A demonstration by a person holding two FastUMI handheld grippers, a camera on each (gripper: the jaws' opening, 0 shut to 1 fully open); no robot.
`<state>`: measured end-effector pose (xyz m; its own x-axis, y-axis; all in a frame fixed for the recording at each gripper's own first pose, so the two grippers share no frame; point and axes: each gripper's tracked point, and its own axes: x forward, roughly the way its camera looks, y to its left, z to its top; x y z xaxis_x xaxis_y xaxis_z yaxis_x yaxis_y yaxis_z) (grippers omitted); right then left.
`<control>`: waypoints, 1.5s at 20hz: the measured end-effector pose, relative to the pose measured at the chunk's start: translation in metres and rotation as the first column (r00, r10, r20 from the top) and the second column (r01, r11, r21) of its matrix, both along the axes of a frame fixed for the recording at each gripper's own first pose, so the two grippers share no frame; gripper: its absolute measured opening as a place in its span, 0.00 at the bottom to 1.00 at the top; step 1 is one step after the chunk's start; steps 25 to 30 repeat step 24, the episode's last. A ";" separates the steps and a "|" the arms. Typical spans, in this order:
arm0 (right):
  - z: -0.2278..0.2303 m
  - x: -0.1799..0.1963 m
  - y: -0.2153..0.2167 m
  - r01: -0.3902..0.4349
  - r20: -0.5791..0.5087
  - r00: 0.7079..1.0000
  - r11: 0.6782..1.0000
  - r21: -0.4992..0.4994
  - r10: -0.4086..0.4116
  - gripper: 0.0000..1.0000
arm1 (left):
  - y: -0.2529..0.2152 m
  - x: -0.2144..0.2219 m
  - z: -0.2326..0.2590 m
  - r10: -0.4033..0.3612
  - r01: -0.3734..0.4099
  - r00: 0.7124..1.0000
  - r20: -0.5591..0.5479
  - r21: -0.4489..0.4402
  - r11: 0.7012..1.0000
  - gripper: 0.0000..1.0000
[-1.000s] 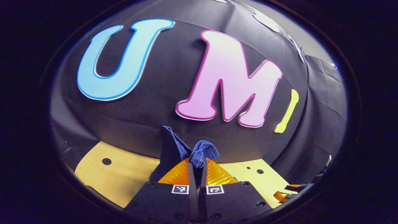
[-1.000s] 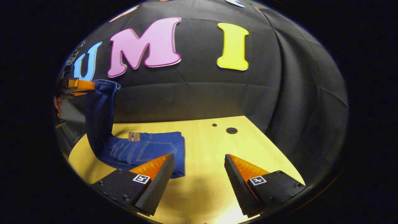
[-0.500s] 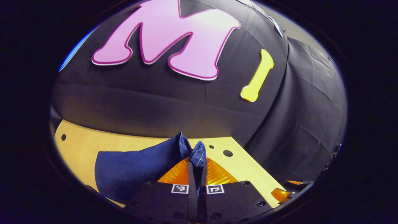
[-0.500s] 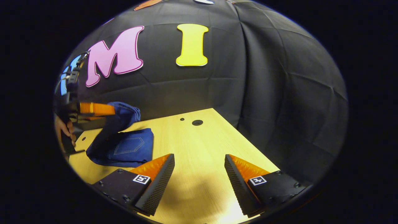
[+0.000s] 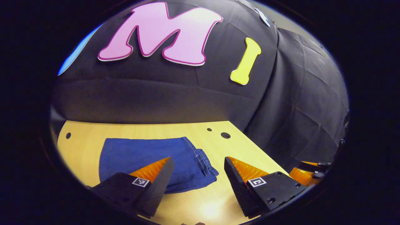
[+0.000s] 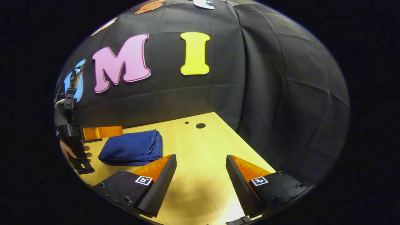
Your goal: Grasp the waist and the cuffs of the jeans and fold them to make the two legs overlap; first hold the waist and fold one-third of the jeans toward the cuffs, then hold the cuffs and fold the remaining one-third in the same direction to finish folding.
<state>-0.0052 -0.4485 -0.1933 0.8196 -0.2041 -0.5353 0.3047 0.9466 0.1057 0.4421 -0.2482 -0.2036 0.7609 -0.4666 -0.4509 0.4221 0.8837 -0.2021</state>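
Note:
The blue jeans (image 5: 150,156) lie folded into a flat bundle on the wooden table (image 5: 218,200), with the cuffs' hems stacked at the bundle's right edge. My left gripper (image 5: 197,168) stands open just in front of that edge, holding nothing. In the right gripper view the same folded jeans (image 6: 131,151) sit at the left of the table (image 6: 203,147), and the left gripper (image 6: 103,132) hangs beside them with a hand (image 6: 67,151) behind it. My right gripper (image 6: 201,165) is open over bare wood, to the right of the jeans.
Two round holes (image 5: 225,135) mark the table near its far right corner. The black cloth wall (image 5: 187,97) closes off the back and right side. The right gripper's fingers (image 5: 307,170) show at the left gripper view's lower right edge.
My left gripper laid the cuffs down over the bundle, opened and let go of them. The jeans now rest fully folded. The right gripper stayed open and nearly still.

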 end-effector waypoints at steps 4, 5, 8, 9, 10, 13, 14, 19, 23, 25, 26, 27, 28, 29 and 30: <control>0.064 -0.011 0.032 -0.061 0.077 0.995 0.998 -0.007 0.062 0.97 | 0.073 -0.075 0.077 0.062 -0.071 0.989 0.137 0.056 0.996 0.97; 0.080 -0.015 0.042 -0.081 0.093 0.992 0.997 -0.009 0.081 0.97 | 0.092 -0.094 0.096 0.095 -0.107 0.980 0.173 0.066 0.992 0.97; 0.130 -0.025 0.068 -0.142 0.148 0.978 0.990 -0.025 0.144 0.97 | 0.135 -0.154 0.151 0.183 -0.199 0.946 0.267 0.036 0.979 0.96; 0.148 -0.030 0.078 -0.161 0.167 0.972 0.986 -0.031 0.164 0.97 | 0.148 -0.174 0.166 0.204 -0.221 0.935 0.290 0.026 0.975 0.96; 0.165 -0.035 0.087 -0.183 0.186 0.965 0.982 -0.038 0.187 0.97 | 0.162 -0.191 0.179 0.229 -0.249 0.922 0.313 0.026 0.968 0.96; 0.211 -0.057 0.110 -0.233 0.255 0.935 0.969 -0.078 0.245 0.97 | 0.196 -0.238 0.207 0.284 -0.316 0.886 0.366 0.029 0.948 0.96; 0.223 -0.066 0.115 -0.241 0.275 0.927 0.966 -0.092 0.257 0.98 | 0.203 -0.252 0.212 0.303 -0.336 0.876 0.374 0.024 0.942 0.97; 0.242 -0.111 0.139 -0.265 0.322 0.905 0.961 -0.086 0.278 0.97 | 0.236 -0.316 0.219 0.392 -0.409 0.834 0.388 -0.042 0.911 0.96; 0.239 -0.133 0.152 -0.281 0.302 0.906 0.955 -0.090 0.295 0.96 | 0.250 -0.342 0.202 0.395 -0.416 0.832 0.389 -0.034 0.909 0.96; 0.237 -0.133 0.156 -0.284 0.296 0.908 0.955 -0.086 0.297 0.97 | 0.253 -0.345 0.197 0.395 -0.417 0.836 0.381 -0.026 0.908 0.96; 0.237 -0.133 0.156 -0.284 0.296 0.908 0.955 -0.086 0.297 0.97 | 0.253 -0.345 0.197 0.395 -0.417 0.836 0.381 -0.026 0.908 0.96; 0.237 -0.133 0.156 -0.284 0.296 0.908 0.955 -0.086 0.297 0.97 | 0.253 -0.345 0.197 0.395 -0.417 0.836 0.381 -0.026 0.908 0.96; 0.237 -0.133 0.156 -0.284 0.296 0.908 0.955 -0.086 0.297 0.97 | 0.253 -0.345 0.197 0.395 -0.417 0.836 0.381 -0.026 0.908 0.96; 0.237 -0.133 0.156 -0.284 0.296 0.908 0.955 -0.086 0.297 0.97 | 0.253 -0.345 0.197 0.395 -0.417 0.836 0.381 -0.026 0.908 0.96; 0.237 -0.133 0.156 -0.284 0.296 0.908 0.955 -0.086 0.297 0.97 | 0.253 -0.345 0.197 0.395 -0.417 0.836 0.381 -0.026 0.908 0.96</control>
